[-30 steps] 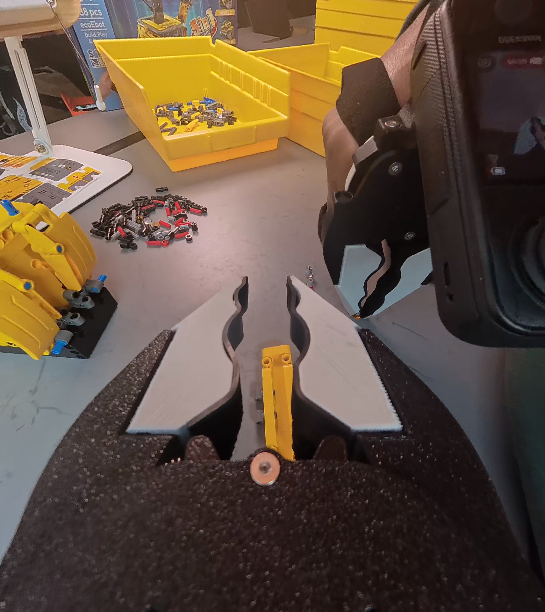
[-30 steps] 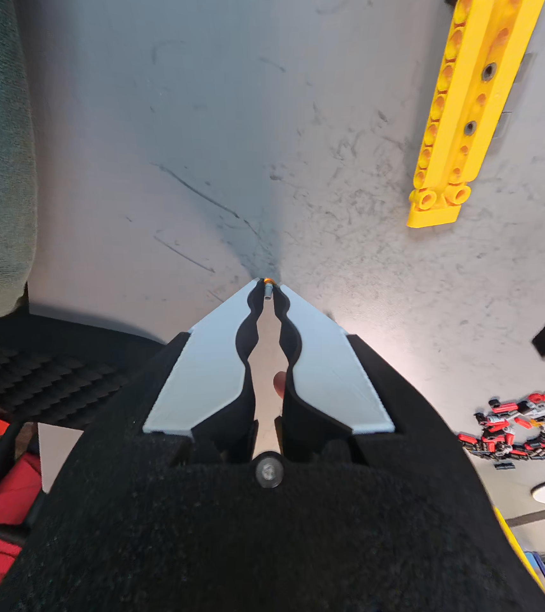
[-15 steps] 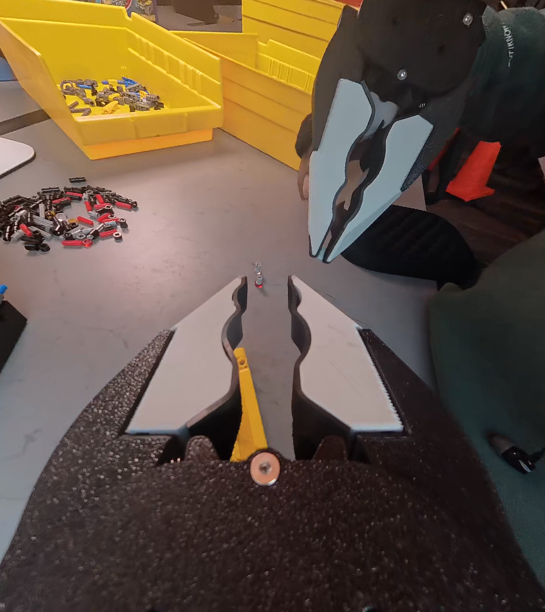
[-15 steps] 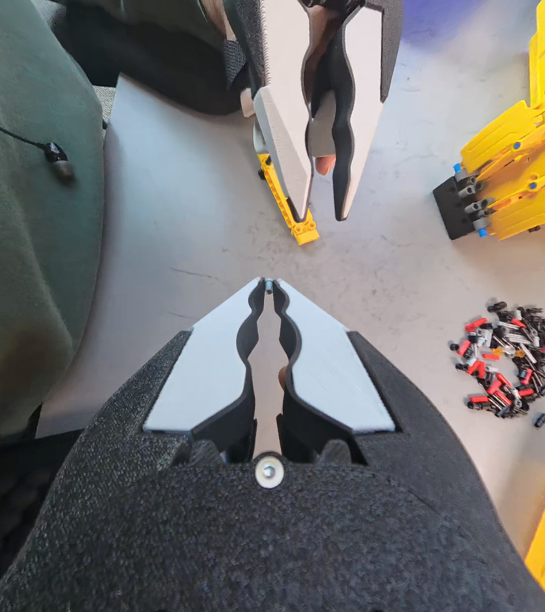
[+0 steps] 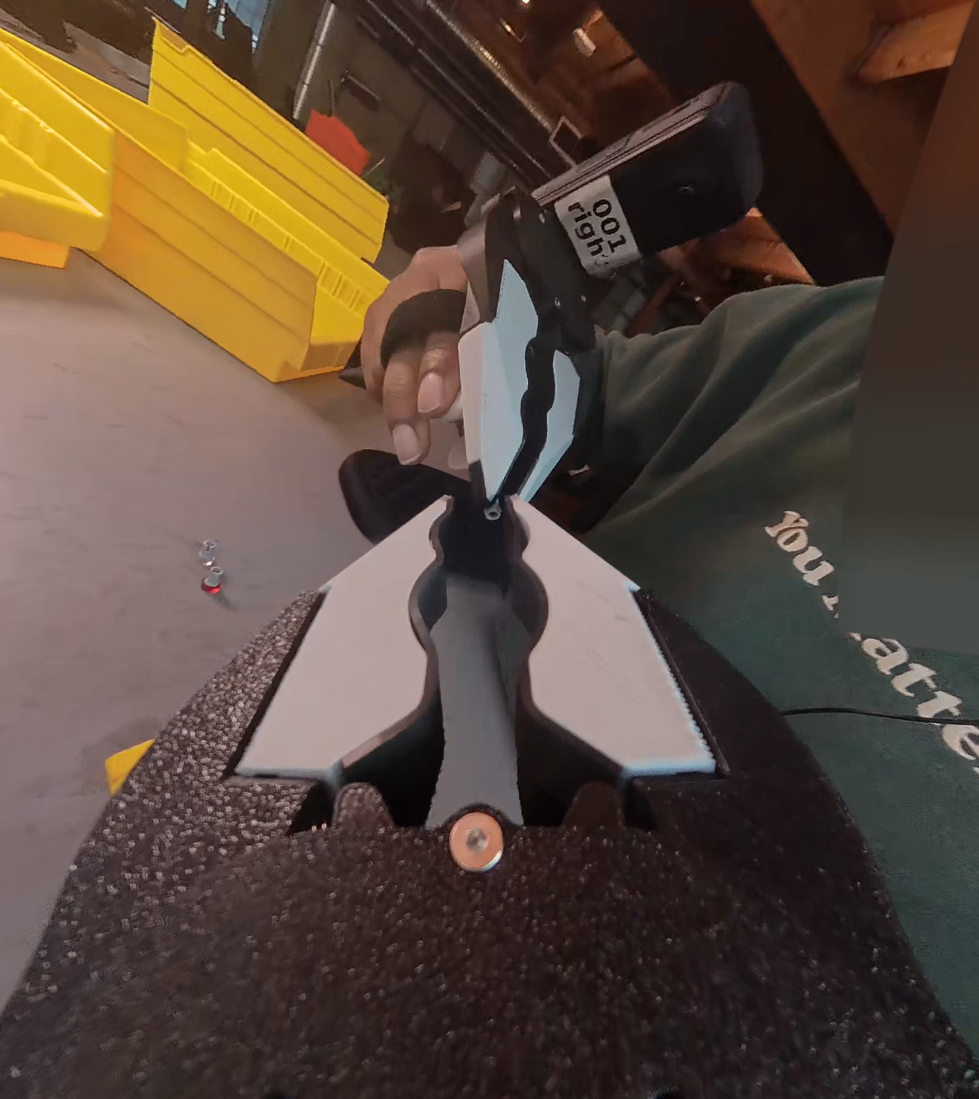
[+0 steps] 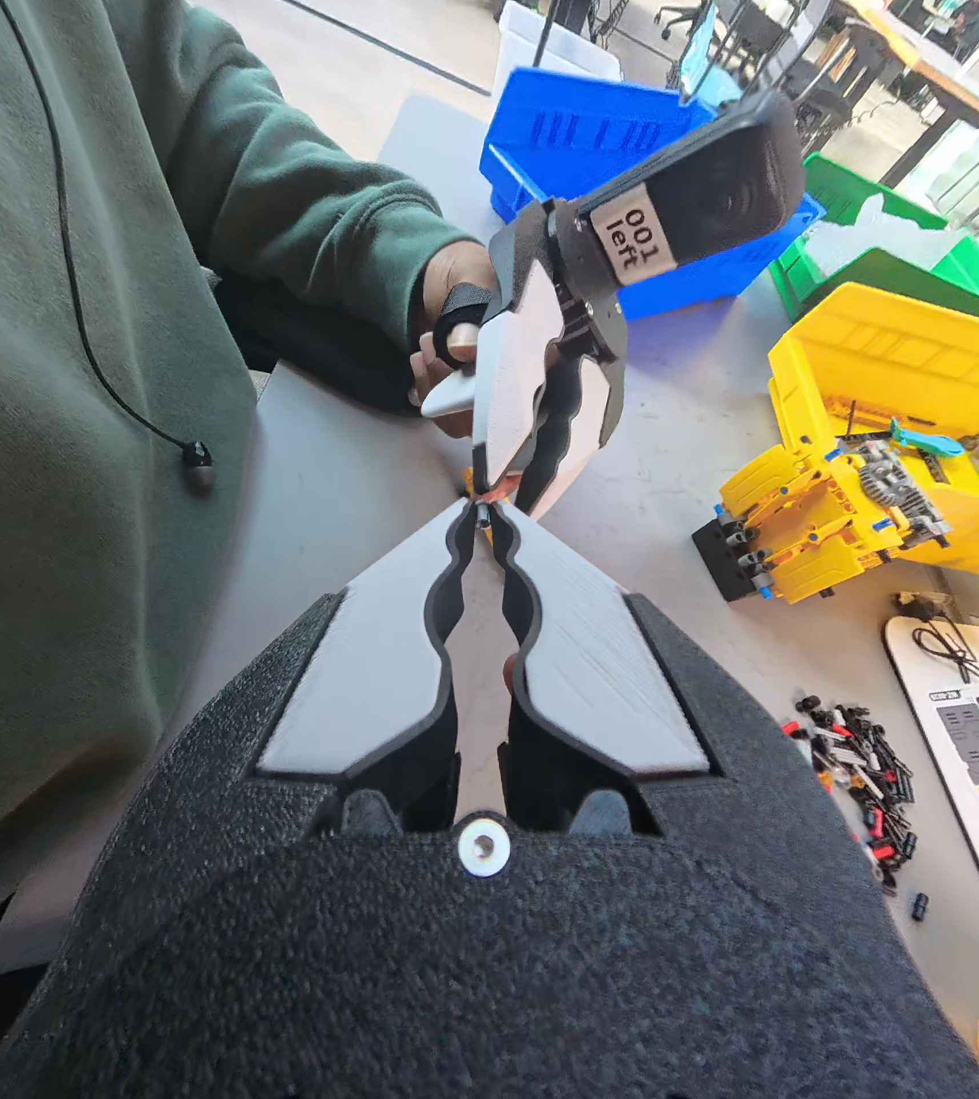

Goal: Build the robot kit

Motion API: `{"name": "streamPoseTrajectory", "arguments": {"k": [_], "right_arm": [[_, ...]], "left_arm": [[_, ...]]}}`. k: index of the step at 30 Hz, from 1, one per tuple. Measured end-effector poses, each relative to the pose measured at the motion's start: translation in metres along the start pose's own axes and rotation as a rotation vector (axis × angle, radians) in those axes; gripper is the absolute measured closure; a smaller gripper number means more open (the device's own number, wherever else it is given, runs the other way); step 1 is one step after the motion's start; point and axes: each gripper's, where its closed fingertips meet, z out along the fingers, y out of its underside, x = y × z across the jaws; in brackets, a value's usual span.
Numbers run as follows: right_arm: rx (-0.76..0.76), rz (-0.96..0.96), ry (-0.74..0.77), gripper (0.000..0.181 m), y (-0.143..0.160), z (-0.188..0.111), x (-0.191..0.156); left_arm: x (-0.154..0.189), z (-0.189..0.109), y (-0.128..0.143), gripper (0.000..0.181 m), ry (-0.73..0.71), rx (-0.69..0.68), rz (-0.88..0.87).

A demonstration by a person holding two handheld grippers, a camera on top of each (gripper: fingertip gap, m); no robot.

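The right gripper [image 6: 482,516] is pressed almost together at its tips and pinches a small grey pin [image 6: 482,523], held end-on between the tips. The left gripper [image 5: 478,511] is spread, with a clear gap between its fingers and nothing gripped; the pin [image 5: 493,512] sits in that gap at the tip line. In the right wrist view the two grippers meet tip to tip above the grey table [image 6: 344,476], close to the person's green sleeve [image 6: 273,178]. Risk, as a judgement: the pin is small and held only at the extreme tips, so a slight sideways nudge from the left gripper's fingers or any relaxing of the pinch may let it rotate or drop to the table. A dropped pin may roll toward the two loose pins [image 5: 210,565] lying on the table to the left and be confused with them. A yellow beam [image 5: 129,770] is nearly all hidden: only a corner shows at the left edge of the left gripper body, and a sliver [image 6: 468,476] behind the meeting tips. Whether the left gripper touches the pin cannot be told. The yellow model [image 6: 820,523] and the parts pile [image 6: 855,767] lie well apart at right.
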Motion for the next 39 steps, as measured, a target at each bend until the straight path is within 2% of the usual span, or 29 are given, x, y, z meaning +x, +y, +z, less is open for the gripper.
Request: {"name": "streamPoseTrajectory", "arguments": {"k": [10,23,35,37,39], "right_arm": [[0.057,-0.091,0.06,0.177,-0.025,-0.007,0.006],[0.135,-0.104,0.028,0.177,-0.045,-0.017,-0.001],[0.108,-0.037,-0.02,0.178,-0.041,-0.016,-0.004],[0.064,-0.009,-0.027,0.178,-0.035,-0.015,-0.002],[-0.02,0.018,-0.023,0.178,-0.021,-0.013,0.001]], "left_arm": [[0.023,-0.004,-0.016,0.177,0.21,0.112,-0.157],[0.045,-0.006,-0.022,0.178,0.333,0.151,-0.122],[0.04,-0.002,-0.018,0.179,0.289,0.129,-0.097],[0.034,-0.001,-0.016,0.178,0.244,0.114,-0.091],[0.02,0.001,-0.011,0.18,0.143,0.082,-0.078]]}}
